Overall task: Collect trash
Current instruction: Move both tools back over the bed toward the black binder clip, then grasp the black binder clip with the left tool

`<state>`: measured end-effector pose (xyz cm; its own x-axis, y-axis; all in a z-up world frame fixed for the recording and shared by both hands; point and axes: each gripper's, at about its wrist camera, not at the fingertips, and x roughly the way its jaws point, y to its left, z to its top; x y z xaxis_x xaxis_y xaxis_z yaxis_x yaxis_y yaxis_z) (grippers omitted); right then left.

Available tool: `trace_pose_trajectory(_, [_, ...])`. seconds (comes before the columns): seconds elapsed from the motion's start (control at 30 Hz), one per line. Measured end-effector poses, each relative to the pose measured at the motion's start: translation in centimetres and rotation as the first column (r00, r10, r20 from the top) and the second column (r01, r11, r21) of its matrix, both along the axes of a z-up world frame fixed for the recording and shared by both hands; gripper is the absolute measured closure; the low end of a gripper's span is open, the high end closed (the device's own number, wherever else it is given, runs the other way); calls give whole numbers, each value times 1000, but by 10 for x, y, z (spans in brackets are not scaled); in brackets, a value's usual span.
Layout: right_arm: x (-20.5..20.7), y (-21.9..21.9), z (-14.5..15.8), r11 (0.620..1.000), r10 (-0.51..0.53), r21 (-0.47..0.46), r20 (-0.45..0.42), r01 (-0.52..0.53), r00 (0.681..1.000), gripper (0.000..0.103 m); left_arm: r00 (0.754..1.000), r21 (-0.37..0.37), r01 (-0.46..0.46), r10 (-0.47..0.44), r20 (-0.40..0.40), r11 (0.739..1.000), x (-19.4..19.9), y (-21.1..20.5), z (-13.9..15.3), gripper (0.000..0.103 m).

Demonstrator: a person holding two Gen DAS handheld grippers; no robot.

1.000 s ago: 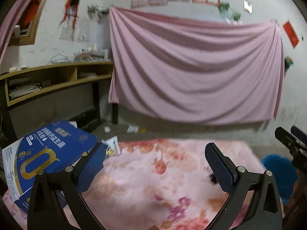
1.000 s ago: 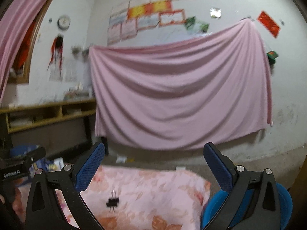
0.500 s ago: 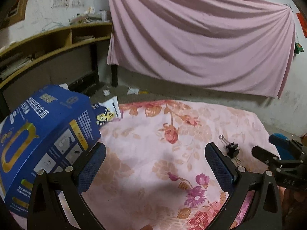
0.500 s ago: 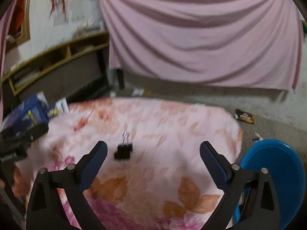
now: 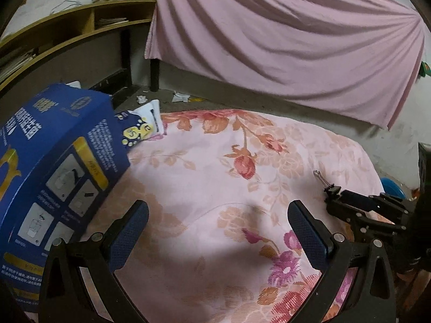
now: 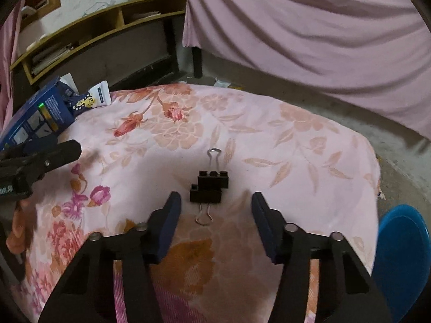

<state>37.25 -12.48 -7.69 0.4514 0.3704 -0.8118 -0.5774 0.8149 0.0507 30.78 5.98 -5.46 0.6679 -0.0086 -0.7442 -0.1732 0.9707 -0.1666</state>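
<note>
Black binder clips [image 6: 210, 187], two touching, lie mid-surface [image 6: 309, 145] on floral cloth. Right tongs [image 6: 214, 215] tilt steeply down just short of them, jaws closing, pads not touching. Left tongs [image 5: 218, 228] angled down, wide open, empty, beside blue box [image 5: 51, 167] at the left edge.

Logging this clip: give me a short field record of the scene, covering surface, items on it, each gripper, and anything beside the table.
surface: table under a pink floral cloth
target item: two black binder clips lying together mid-table
right gripper: jaws closing, clips just ahead of the fingertips, pads not touching them
left gripper: open, nothing between the fingers, over bare cloth
other items: blue box and a small printed packet at the table's far left
beside table: blue bin on the right
</note>
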Motion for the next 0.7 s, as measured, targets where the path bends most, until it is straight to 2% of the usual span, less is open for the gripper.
trace_pose_trajectory(0.07, [2,1,-1,1000,12,4,-14,-12,1000,72,1000,-3,22,-22,-6,1000,2,-3,-1,2])
trace_pose_trajectory(0.23, [-5,-4,1,999,36,5,-16,-36,999,81,995,-2,95,-95,-31,995,10,-15,-4,2])
trace_pose_trajectory(0.4, [-10,-16,4,1000,28,4,-3,-28,1000,93,988,12,154,-153,-20,988,18,-35,-3,3])
trace_pose_trajectory(0.53, [-8,-31,5,1000,2,-11,10,-2,1000,95,972,54,232,-230,-36,971,29,-62,-6,3])
trace_pose_trajectory(0.7, [-1,-58,5,998,-56,-12,15,56,998,95,945,92,324,-319,-68,942,45,-87,-13,10])
